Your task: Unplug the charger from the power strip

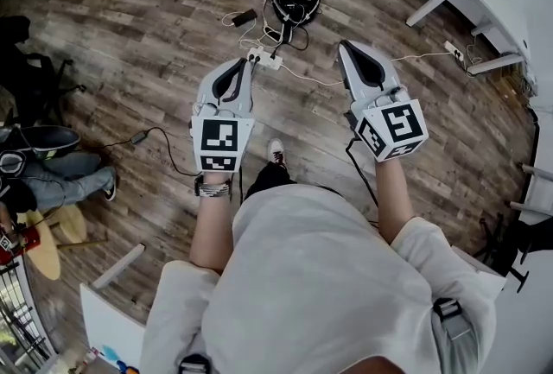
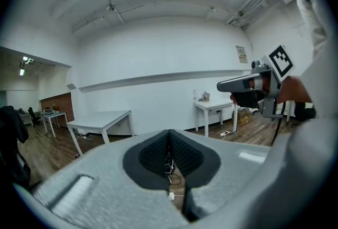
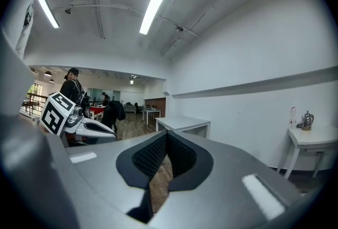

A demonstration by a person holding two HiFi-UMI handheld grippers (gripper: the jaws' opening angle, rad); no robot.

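Claws pressed together above one white power strip on a wood-plank floor.
Two grey hand-held claws, the left claw [image 1: 245, 63] and the right claw [image 1: 344, 45], each have their pads shut tip to tip with nothing pinched. Each carries one cube of black-and-white square markers. The white power strip [image 1: 264, 58] lies on the floor [image 1: 155, 53] just ahead of the left claw's tip, with white cables running from it. The charger cannot be singled out among its plugs. One black adapter block [image 1: 244, 17] lies beyond.

Left gripper [image 1: 246, 63] and right gripper [image 1: 346, 46] abreast, nearly level, the 2 pairs of jaws together, empty.
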